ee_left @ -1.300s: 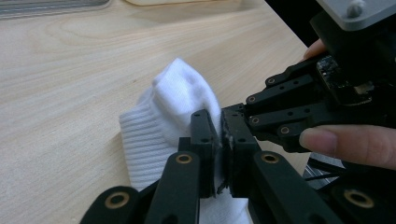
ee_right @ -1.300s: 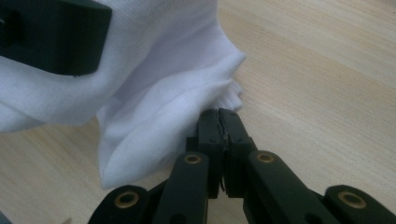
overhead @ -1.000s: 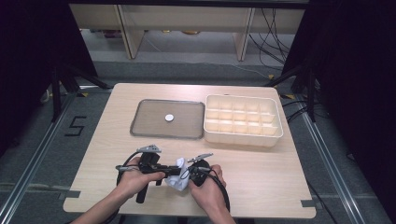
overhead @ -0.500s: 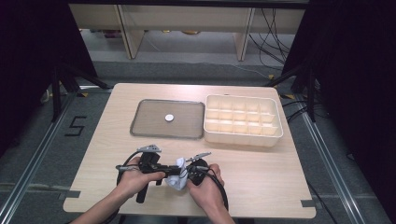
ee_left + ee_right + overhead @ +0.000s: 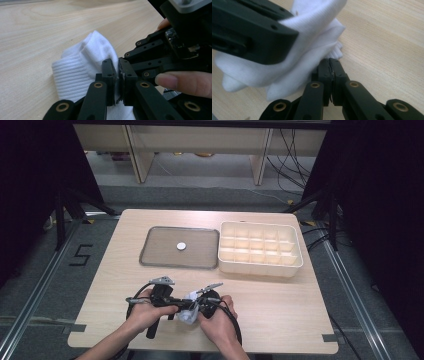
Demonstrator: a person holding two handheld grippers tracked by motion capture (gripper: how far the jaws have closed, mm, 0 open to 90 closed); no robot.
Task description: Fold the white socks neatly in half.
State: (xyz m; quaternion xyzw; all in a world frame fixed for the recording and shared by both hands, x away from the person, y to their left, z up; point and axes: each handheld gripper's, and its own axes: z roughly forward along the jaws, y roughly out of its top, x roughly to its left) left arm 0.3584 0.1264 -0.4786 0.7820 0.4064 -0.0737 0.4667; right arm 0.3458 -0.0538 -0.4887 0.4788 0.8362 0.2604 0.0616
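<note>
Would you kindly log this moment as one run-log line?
left gripper: shut on white sock | right gripper: shut on white sock | site: table near edge | tray, divided box: untouched

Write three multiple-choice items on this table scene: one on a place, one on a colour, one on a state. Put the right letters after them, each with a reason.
1. Where does the small white disc lie?
A. in the divided box
B. on the flat grey tray
C. on the floor

2. What colour is the bunched sock?
A. white
B. red
C. black

3. How do the fingers of the left gripper stand?
A. spread wide over the tray
B. lying loose on the table with no hand on them
C. closed on the sock

Answers:
1 B: the high view shows the disc near the middle of the grey tray, left of the cream divided box.
2 A: both gripper views show ribbed white fabric.
3 C: the left gripper view shows the fingers pressed together with white fabric between them; the right gripper pinches the sock's edge likewise.
</note>
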